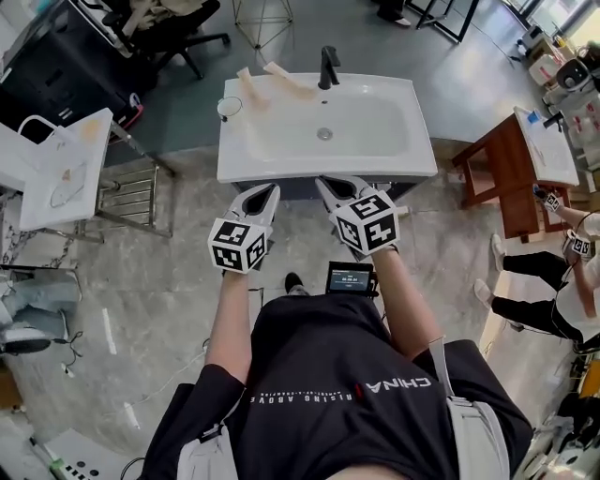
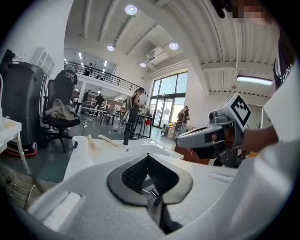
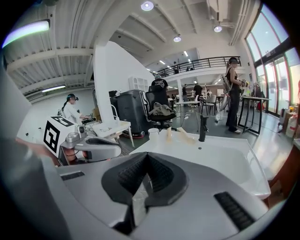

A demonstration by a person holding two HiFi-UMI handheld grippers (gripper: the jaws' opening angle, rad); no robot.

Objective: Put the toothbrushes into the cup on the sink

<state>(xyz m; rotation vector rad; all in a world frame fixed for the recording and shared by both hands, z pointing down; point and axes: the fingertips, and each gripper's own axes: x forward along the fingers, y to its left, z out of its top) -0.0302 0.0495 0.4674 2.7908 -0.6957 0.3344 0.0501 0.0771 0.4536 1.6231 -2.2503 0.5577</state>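
The white sink stands ahead of me with a black faucet at its back. A small white cup sits on its back left corner. Two pale toothbrushes lie on the rim beside it, one next to the cup and one nearer the faucet. My left gripper and right gripper hover side by side at the sink's front edge, both shut and empty. From the right gripper view the cup and the toothbrushes are far beyond the jaws.
A white side table and a metal rack stand left of the sink. At the right is a wooden table, with a person seated beside it. A black office chair is behind the sink on the left.
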